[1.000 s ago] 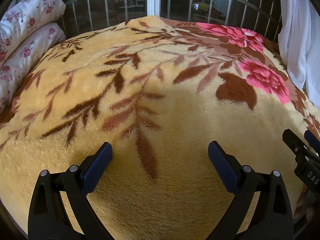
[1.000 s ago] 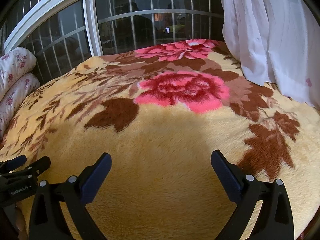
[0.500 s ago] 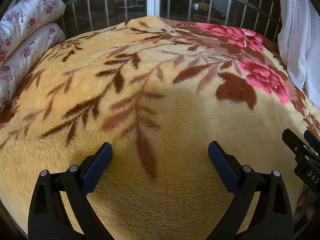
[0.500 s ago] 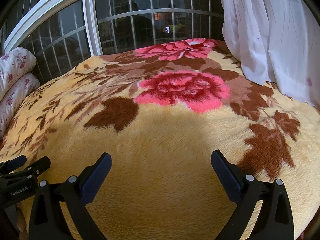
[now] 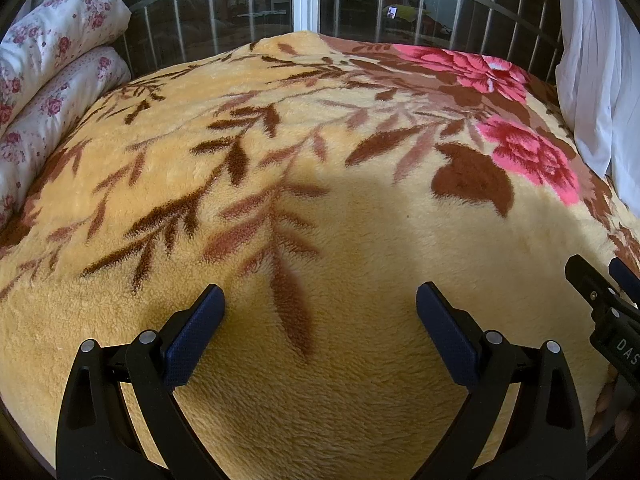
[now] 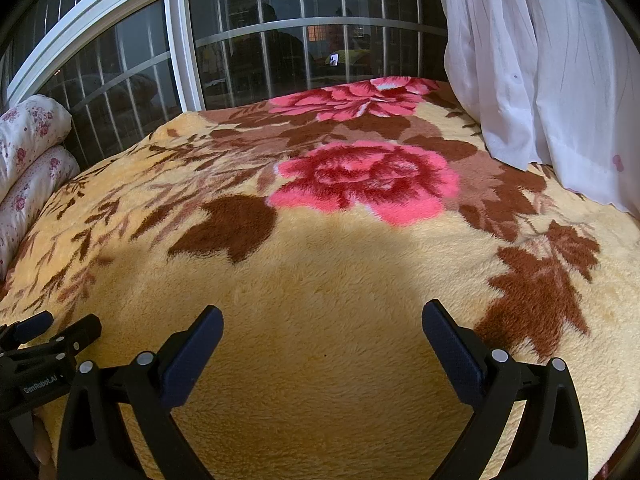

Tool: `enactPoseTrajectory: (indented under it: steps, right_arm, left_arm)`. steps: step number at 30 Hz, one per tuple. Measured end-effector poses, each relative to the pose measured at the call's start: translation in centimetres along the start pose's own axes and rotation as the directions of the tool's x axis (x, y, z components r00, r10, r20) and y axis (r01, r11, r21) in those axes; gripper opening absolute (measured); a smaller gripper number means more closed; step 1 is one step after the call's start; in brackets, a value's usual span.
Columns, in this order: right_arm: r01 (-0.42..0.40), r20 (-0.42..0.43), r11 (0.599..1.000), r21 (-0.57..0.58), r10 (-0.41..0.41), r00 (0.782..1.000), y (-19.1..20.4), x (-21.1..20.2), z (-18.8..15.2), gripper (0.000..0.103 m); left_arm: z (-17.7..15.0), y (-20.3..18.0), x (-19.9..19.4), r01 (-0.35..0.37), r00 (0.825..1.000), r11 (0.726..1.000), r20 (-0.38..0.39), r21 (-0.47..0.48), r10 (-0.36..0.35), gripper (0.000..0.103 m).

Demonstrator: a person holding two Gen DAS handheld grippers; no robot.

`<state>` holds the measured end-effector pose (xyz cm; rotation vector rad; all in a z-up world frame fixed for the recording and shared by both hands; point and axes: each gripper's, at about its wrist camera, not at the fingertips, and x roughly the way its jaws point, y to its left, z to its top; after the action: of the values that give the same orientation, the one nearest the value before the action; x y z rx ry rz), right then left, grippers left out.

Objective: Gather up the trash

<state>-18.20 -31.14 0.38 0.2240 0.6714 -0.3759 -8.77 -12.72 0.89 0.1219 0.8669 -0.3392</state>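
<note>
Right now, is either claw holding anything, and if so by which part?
Nothing is held. The left claw and the right claw are both open over the floral blanket, with only blanket between their fingers.

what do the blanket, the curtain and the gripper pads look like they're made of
Blanket: thick plush fleece, likely synthetic; fuzzy matte pile with a printed flower pattern.
Curtain: thin white woven cloth, semi-sheer; soft hanging folds.
Pads: dark blue, finely dimpled, probably rubber or textured plastic, on glossy black plastic arms with metal rivets.
</note>
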Motion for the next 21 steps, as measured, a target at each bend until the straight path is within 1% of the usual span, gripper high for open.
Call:
enactPoseTrajectory:
  steps: [21]
  right_arm:
    - [-0.001, -0.001, 1.000, 0.001, 0.001, 1.000, -0.02, -0.01, -0.01, 0.098]
  left_arm:
    - [0.00, 0.01, 0.04, 0.002, 1.000, 1.000, -0.002, -0.007, -0.002, 0.094]
